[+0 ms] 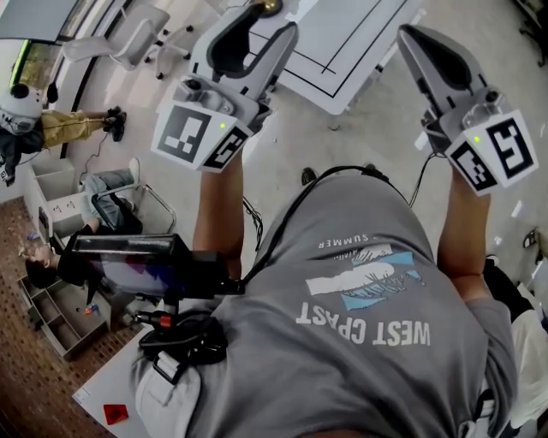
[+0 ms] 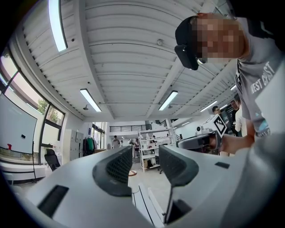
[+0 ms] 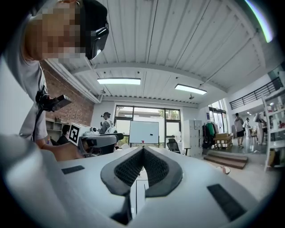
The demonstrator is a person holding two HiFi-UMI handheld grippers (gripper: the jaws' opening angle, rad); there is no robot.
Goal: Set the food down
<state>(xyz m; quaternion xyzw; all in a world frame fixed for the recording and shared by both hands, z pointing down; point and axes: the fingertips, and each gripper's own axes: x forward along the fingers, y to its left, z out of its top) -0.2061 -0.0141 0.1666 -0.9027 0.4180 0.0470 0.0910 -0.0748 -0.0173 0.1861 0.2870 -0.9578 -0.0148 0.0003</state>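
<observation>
No food shows in any view. My left gripper (image 1: pixel 272 19) is held up in front of a grey T-shirt (image 1: pixel 360 325), and its jaws stand apart with nothing between them. The left gripper view looks along those jaws (image 2: pixel 146 156) into an open room, a clear gap between the two dark pads. My right gripper (image 1: pixel 411 38) is raised at the right, its jaws closed to a point. Its pads meet at the tip in the right gripper view (image 3: pixel 143 151), holding nothing. Each gripper view shows the other one: the right gripper (image 2: pixel 200 141) and the left gripper (image 3: pixel 98 141).
Below the grippers is a white table (image 1: pixel 360 60) with black lines on it. An office chair (image 1: pixel 128 38) stands at the upper left, grey bins (image 1: pixel 60 316) at the lower left. Shelving (image 2: pixel 149 147) and a whiteboard (image 3: pixel 144 132) stand far off, with people about.
</observation>
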